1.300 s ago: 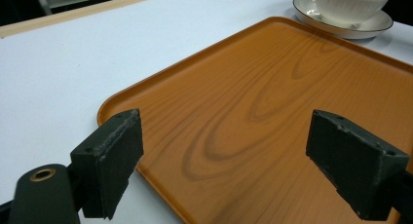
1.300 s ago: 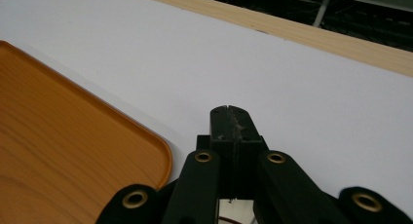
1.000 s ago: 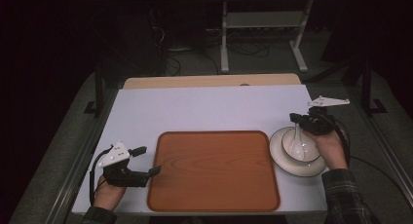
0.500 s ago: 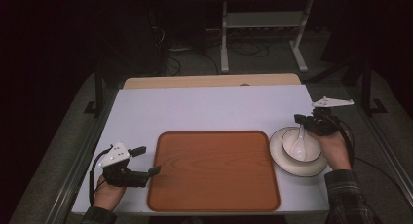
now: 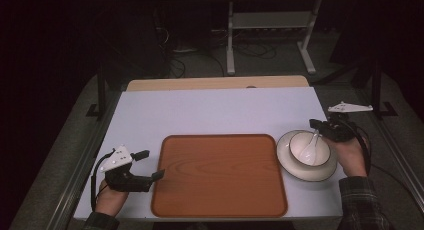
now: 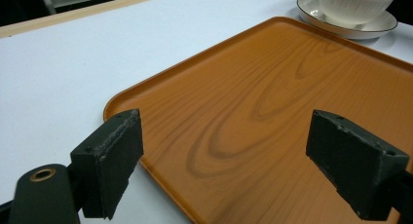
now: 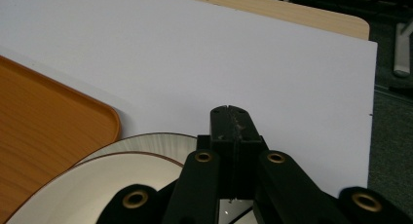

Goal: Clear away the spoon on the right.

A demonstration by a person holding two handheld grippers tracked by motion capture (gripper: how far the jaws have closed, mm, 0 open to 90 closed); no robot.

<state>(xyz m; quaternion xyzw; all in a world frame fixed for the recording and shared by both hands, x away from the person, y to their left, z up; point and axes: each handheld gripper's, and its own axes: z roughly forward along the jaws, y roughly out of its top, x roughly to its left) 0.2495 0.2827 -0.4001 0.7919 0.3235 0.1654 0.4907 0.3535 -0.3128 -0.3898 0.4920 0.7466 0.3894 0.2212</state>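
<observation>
Here, each line takes one part of the scene.
Bench (image 5: 210,112): white top with a pale wooden strip along the far edge; dark floor and cables behind it.
Tray (image 5: 220,172): brown wood-grain tray with rounded corners, lying flat on the near middle of the bench.
Plate (image 5: 287,162): white with a dark rim, just beside the tray's right edge.
Bowl (image 5: 300,142): white, dark-rimmed, standing on the plate; in the left gripper view it rises ribbed and upright at the far corner.
Spoon (image 5: 311,149): white, lying in the bowl with its scoop low and its handle slanting up towards the right gripper.
Left gripper (image 5: 152,165): held in the left hand (image 5: 110,200) near the tray's left edge; its jaws stand wide apart with nothing between them, the far jaw reaching over the tray's rim, low above the tray.
Right gripper (image 5: 316,125): held in the right hand (image 5: 350,155) at the far right side of the bowl; in the right gripper view the jaws are pressed together above the bowl's rim. Whether they pinch the spoon handle I cannot tell, though the handle ends right at their tips.
</observation>
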